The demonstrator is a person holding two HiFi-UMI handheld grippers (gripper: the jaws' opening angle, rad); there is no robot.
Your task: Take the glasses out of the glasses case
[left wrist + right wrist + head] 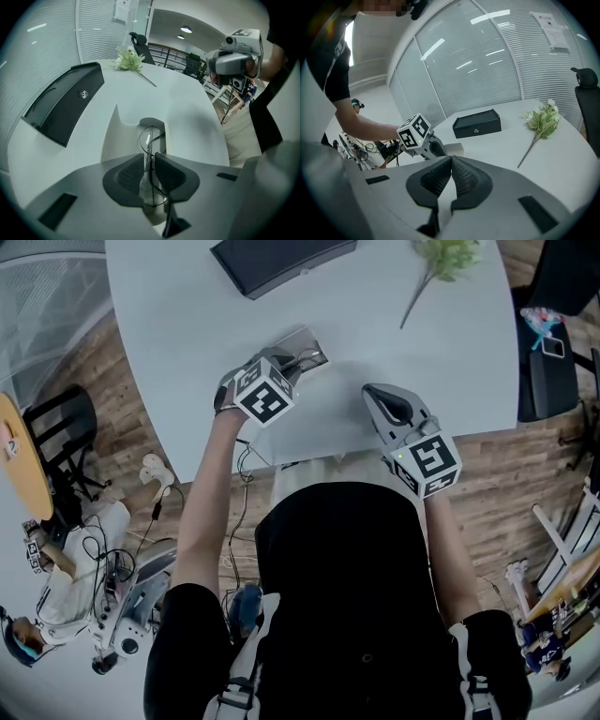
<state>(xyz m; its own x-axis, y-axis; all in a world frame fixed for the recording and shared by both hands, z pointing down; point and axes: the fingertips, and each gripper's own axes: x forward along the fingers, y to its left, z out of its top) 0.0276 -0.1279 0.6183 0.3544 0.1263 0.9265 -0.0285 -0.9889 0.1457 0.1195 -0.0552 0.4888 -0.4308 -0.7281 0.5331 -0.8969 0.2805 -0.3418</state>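
Thin round wire-rimmed glasses [151, 139] stand edge-on between the pads of my left gripper [150, 157], which is shut on them near the bridge. They are right over the open white glasses case [115, 136] on the table. I cannot tell whether they still touch its hollow. From the head view the left gripper [279, 364] points steeply down over the case [307, 343]. My right gripper [451, 161] is shut and empty. It is held above the table's near edge, to the right of the case [386, 405].
A black box [281, 261] lies at the far side of the white table [187, 324], with a sprig of flowers [441, 259] to its right. Chairs, cables and a seated person's gear stand on the wooden floor around the table.
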